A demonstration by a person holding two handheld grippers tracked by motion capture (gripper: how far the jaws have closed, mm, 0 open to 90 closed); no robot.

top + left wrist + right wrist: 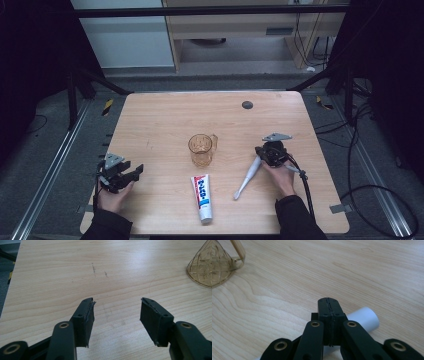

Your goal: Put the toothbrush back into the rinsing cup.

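Observation:
An amber glass mug stands at the middle of the wooden table. In front of it lies a white toothpaste tube with red and blue print. A white toothbrush lies slanted to the right of the tube. My right gripper sits over the thick end of the toothbrush; its jaws are shut on each other, with the white handle lying under them and the mug at upper left. My left gripper rests near the table's left front, open with only bare wood between its jaws; the mug shows far right.
A small dark round disc sits near the table's far edge. Metal rails run along both sides of the table, and cables lie on the floor at the right. A cable trails from the right gripper toward the front edge.

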